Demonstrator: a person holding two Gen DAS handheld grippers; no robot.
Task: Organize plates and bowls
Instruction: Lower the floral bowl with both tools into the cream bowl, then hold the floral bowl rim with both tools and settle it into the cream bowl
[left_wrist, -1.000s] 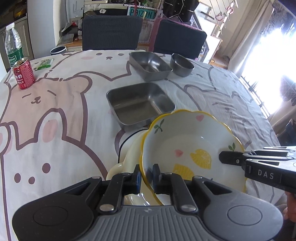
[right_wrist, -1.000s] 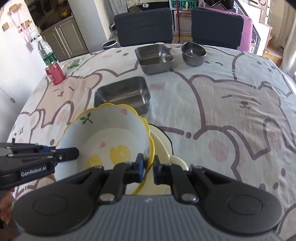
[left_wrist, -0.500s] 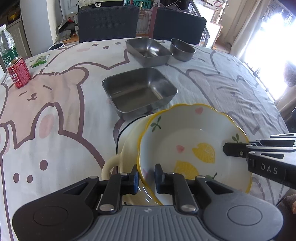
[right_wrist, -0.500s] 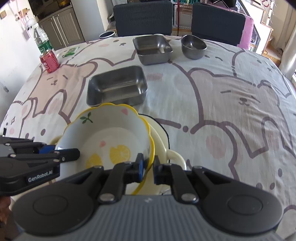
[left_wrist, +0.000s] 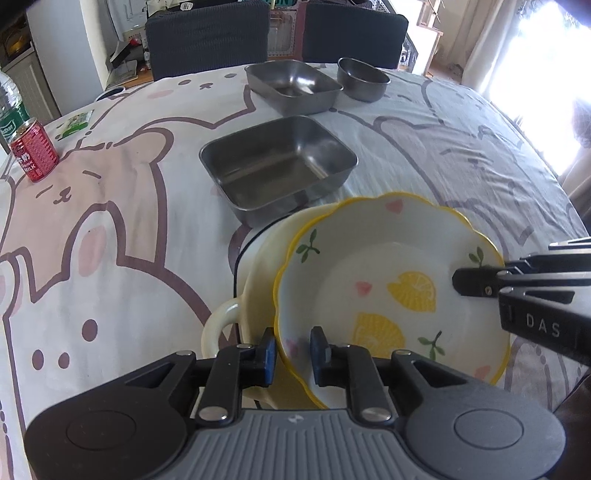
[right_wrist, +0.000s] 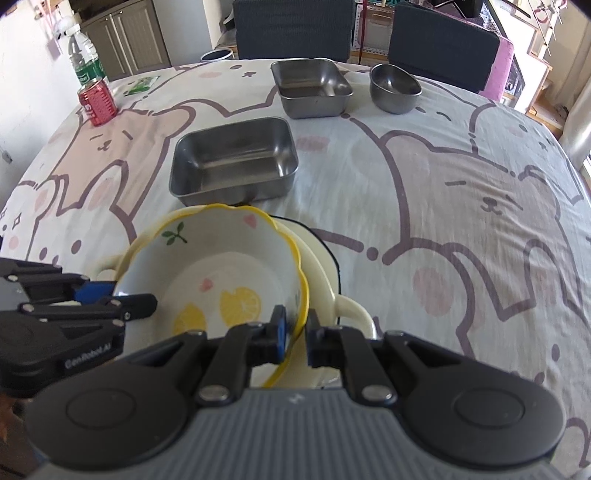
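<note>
Our right gripper (right_wrist: 293, 338) pinches the rim of the yellow-edged lemon-print ceramic bowl (right_wrist: 221, 269); our left gripper's (left_wrist: 293, 354) fingers have just been opening, straddling its rim loosely.

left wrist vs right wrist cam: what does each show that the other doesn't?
Left wrist only: the sunlit window, and the right gripper from the side.
Right wrist only: the cabinets, and the left gripper from the side.
Both: the bowl over the cream dish, two trays, the steel bowl and the can. The bowl's rim sits between both grippers' jaws: the left's have just been opening, the right's are shut on it.
</note>
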